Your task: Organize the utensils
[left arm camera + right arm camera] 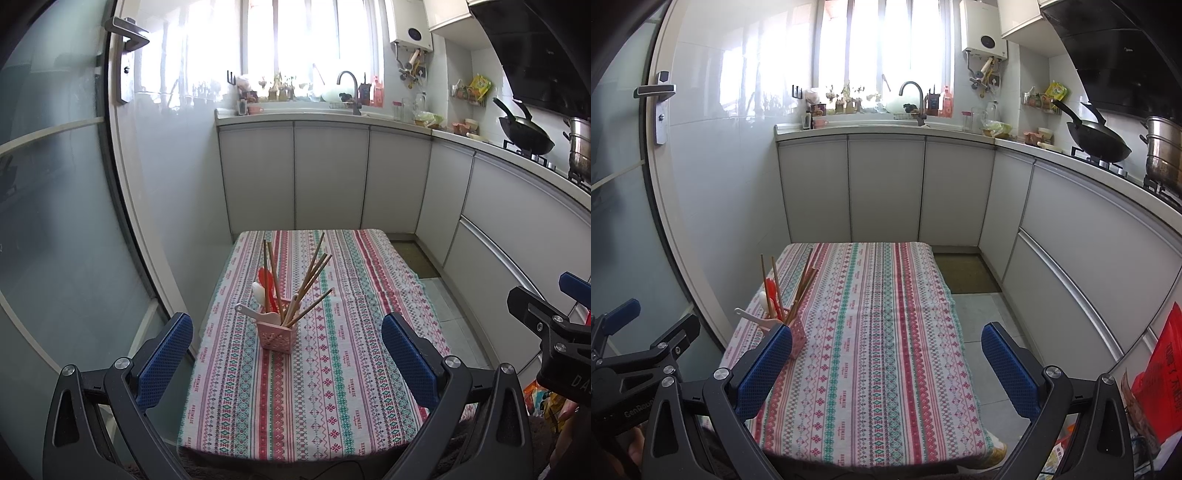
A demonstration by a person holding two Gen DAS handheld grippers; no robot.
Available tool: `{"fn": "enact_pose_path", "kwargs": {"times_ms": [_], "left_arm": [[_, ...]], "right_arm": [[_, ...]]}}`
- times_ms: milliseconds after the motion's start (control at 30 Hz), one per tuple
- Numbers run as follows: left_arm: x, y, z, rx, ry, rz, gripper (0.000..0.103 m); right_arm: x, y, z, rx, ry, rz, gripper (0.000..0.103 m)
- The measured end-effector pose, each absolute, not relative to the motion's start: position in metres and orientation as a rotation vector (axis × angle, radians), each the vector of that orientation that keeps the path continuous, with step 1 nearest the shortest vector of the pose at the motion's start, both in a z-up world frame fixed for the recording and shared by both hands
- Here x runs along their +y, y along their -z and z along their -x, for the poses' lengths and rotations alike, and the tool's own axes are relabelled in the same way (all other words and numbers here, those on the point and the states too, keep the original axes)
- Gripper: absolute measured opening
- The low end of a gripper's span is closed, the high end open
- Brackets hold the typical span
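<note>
A small kitchen seen from two handheld grippers, both held above the near end of a table covered by a striped, patterned tablecloth [332, 369].

The left gripper [287, 354] has its two blue-padded fingers spread wide with nothing between them. Straight ahead of it, just beyond the fingertips and centred in the gap, a pink utensil basket [277, 336] stands upright on the cloth. Wooden chopsticks [310, 280] fan out of the basket, some leaning away to the right. A red spoon [267, 282] and a white spoon [259, 292] rise from its left side, and a white rice paddle [255, 314] lies across its rim, handle pointing left. Another pale handle sits among the chopsticks; what it belongs to is hard to tell.

The right gripper [886, 360] is also spread wide and empty. From its camera, the basket sits ahead and to the left, partly hidden behind the left finger's pad [764, 369]. Bare cloth lies directly between and ahead of its fingers.

Each gripper shows at the edge of the other's view, side by side and apart. Beyond the table's far end are white cabinets [328, 177], a counter with a sink tap [351, 88] beneath a bright window, and off to the right a black wok [526, 133] on the stove.
</note>
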State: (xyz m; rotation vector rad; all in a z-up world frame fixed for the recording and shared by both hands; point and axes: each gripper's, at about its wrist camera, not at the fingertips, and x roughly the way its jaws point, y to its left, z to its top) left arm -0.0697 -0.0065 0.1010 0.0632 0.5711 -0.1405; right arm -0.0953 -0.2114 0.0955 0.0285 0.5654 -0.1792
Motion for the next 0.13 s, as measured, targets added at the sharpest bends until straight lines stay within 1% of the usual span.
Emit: {"fn": "enact_pose_path", "kwargs": {"times_ms": [133], "left_arm": [[-0.007,-0.0998,0.0669,0.576,0.142,-0.064,0.103]], "right_arm": [[-0.2105,-0.0933,0.093,0.57,0.172,-0.029,0.103]]}}
